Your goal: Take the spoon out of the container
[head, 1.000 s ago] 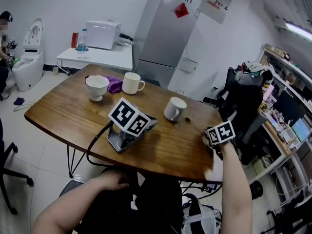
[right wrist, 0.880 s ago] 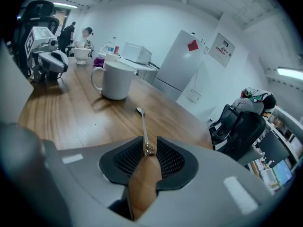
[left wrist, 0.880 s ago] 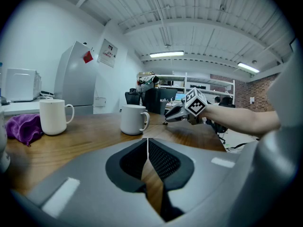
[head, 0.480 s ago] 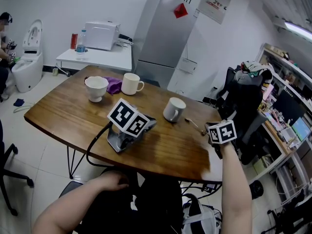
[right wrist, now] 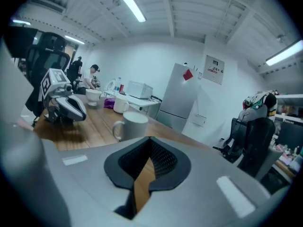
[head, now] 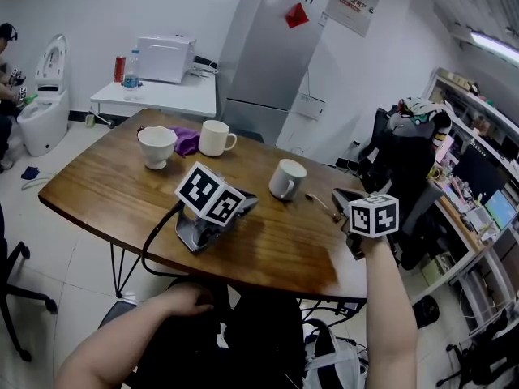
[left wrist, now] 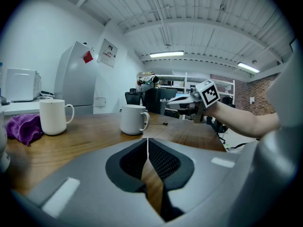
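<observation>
The spoon [head: 322, 204] lies flat on the wooden table [head: 105, 186], just right of a white mug [head: 288, 178]. My right gripper [head: 336, 194] hovers above the table beside the spoon's near end and points toward the mug. Its jaws are shut and the right gripper view shows nothing between them [right wrist: 150, 138]. My left gripper [head: 252, 203] rests on the table left of the mug, its jaws shut and empty [left wrist: 147, 140]. The mug [left wrist: 132, 118] stands ahead of it, with the right gripper [left wrist: 187, 103] beyond.
A second white mug [head: 215, 138], a white cup [head: 156, 146] and a purple cloth [head: 189, 140] sit at the table's far left. A black office chair [head: 401, 168] stands close to the right edge. A grey fridge [head: 272, 59] is behind the table.
The right gripper has lifted off the table near the spoon's handle and drawn slightly right. The spoon stays lying on the table. The left gripper has not moved.
</observation>
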